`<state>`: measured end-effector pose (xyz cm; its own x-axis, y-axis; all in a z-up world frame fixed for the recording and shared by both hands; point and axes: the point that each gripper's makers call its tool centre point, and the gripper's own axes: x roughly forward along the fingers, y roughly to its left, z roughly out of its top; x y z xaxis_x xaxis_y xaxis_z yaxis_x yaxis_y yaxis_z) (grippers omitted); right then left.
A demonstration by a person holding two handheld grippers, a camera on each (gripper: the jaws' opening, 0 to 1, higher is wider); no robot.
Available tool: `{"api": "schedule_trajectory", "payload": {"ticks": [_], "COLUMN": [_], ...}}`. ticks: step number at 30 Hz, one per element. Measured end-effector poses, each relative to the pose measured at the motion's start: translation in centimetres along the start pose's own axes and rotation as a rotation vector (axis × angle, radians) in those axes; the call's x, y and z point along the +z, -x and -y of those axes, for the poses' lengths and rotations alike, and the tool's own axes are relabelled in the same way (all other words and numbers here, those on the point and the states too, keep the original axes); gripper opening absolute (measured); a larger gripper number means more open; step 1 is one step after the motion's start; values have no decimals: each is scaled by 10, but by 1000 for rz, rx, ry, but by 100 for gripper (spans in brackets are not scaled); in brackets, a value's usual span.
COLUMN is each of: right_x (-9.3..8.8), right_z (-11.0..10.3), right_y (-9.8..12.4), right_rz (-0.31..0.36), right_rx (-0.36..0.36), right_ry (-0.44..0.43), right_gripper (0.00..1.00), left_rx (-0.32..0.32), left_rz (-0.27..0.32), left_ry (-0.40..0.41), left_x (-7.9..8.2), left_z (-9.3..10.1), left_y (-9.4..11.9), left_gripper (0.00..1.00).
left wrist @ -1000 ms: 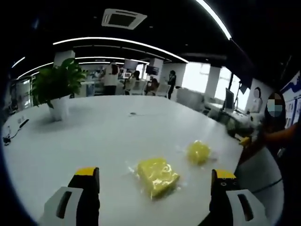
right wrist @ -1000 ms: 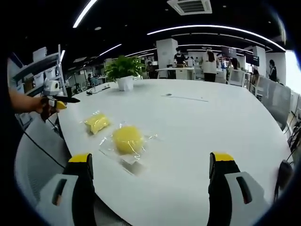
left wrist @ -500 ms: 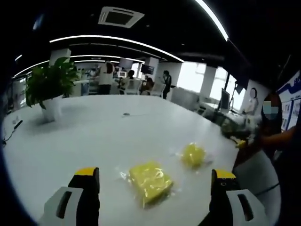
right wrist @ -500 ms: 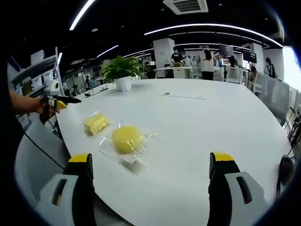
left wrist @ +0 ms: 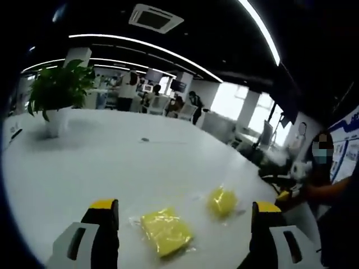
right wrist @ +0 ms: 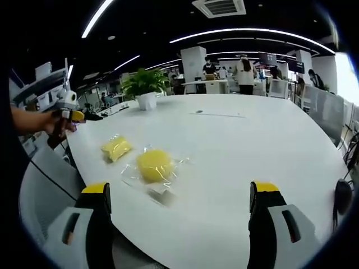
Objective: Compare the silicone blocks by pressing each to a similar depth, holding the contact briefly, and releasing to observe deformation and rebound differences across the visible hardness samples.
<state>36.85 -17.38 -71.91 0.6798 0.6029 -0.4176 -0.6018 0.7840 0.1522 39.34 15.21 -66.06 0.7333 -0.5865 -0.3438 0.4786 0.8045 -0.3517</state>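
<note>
you have not touched either block yet, so the step in hand looks like the approach — bring one gripper down squarely over a block, press with a flat face rather than a corner, stop at a depth you can repeat, hold a moment, then lift straight off so the rebound is easy to read. both blocks sit in clear, crinkly wrapping, which may slip on the smooth white table point(right wrist: 241, 157), so press straight down, not sideways. in the left gripper view, the left gripper point(left wrist: 183, 210) has its jaws wide apart and empty; the square yellow block point(left wrist: 165, 231) lies on the table between them, nearer the left jaw, with the rounder yellow block point(left wrist: 222, 200) just beyond and to its right (apart, not touching). in the right gripper view, the right gripper point(right wrist: 183, 191) is likewise spread and holding nothing — the rounder block point(right wrist: 155, 165) lies ahead, nearer the left jaw, the square one point(right wrist: 116, 147) further off to the left.
</note>
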Motion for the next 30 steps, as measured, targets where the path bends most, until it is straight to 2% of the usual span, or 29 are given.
{"api": "schedule_trajectory", "payload": {"ticks": [11, 17, 23, 27, 30], "right_x": [1, 1, -4, -4, -4], "right_z": [0, 0, -3, -4, -5], "right_y": [-1, 4, 3, 4, 5], "right_rz": [8, 17, 14, 18, 15], "right_rx": [0, -9, -11, -16, -16], "right_ry": [-4, -14, -15, -24, -23], "right_gripper": [97, 96, 96, 96, 96], "left_rx": [-55, -69, -109, -128, -131], "left_rz": [-32, -52, -99, -115, -104], "left_ry": [7, 45, 76, 110, 189], "left_x": [-2, -3, -14, -17, -13], "left_z": [18, 22, 30, 34, 36], "left_y": [-32, -51, -72, -84, -92], "left_gripper": [99, 99, 100, 99, 99]}}
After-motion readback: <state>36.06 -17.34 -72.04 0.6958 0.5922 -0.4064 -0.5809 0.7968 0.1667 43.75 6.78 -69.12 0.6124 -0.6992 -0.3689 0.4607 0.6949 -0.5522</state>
